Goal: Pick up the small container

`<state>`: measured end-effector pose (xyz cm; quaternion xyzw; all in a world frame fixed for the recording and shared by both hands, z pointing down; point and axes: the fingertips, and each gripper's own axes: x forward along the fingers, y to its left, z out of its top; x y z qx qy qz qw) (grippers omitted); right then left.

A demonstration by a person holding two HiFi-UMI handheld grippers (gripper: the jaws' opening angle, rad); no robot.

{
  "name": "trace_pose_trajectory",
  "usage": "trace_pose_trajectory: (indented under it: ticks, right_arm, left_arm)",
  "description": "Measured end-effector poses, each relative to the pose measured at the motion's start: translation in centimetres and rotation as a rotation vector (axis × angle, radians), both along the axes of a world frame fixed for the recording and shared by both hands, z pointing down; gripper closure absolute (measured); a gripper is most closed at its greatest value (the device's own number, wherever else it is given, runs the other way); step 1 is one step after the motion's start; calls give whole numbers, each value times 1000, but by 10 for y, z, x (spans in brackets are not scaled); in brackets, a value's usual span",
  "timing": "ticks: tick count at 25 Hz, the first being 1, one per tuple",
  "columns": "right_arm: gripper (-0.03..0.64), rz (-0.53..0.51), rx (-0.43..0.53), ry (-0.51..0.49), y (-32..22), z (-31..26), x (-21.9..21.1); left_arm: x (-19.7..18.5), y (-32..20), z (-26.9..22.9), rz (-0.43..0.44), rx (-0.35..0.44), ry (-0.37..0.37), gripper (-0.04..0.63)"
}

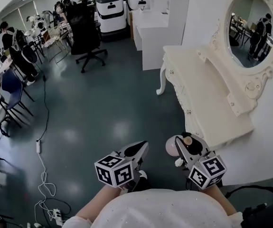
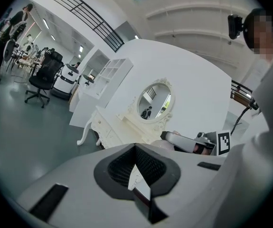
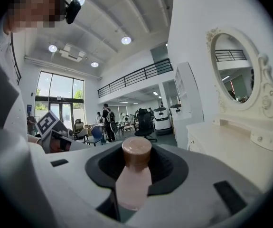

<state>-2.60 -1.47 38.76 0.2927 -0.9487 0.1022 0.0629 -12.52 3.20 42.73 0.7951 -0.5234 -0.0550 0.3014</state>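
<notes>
We look down on a wide teal floor (image 1: 103, 108) that fills most of the head view. From 1 to 4 o'clock stands a white dressing table (image 1: 207, 94) against a white wall. Its oval mirror (image 1: 250, 27) at 2 o'clock reflects people standing at desks. At 11 o'clock a black office chair (image 1: 86, 32) stands on the floor, with desks and more chairs running from 9 to 10 o'clock. A white cable (image 1: 42, 175) trails over the floor at 8 o'clock.

Both our grippers sit low in the view, around 6 o'clock. The left gripper (image 1: 142, 146) points toward 1 o'clock. In the left gripper view its jaws are drawn together with nothing between them. The right gripper (image 1: 183, 144), at 5 o'clock, points toward 11 o'clock and is clamped on the small container (image 3: 134, 179). This is a pale pink bottle with a brown cap. It stands upright between the pads in the right gripper view, held in the air just beside the dressing table's near end.
</notes>
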Motion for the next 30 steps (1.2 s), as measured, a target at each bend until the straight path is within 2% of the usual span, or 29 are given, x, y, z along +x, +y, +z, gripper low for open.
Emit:
trace_pose_trajectory:
  ticks: [5,8,15,22,30]
  right_arm:
    - [495,36,-9,-7,32,8,42]
    - [495,58,-3,-18,46,7,60]
    - [495,79,81,-50,63,-12,83]
    - [495,81,70,-55,75,-11,88]
    - [495,105,72,-47,59,-9,106]
  left_arm:
    - [55,24,-1,61,23,-17,594]
    - [72,39,-1,74,23,-18,594]
    - [85,58,-4,58,35,-38,594]
    - [89,66,-7,67,32,-47,594]
    - [102,53,-8,81,37,-56,594]
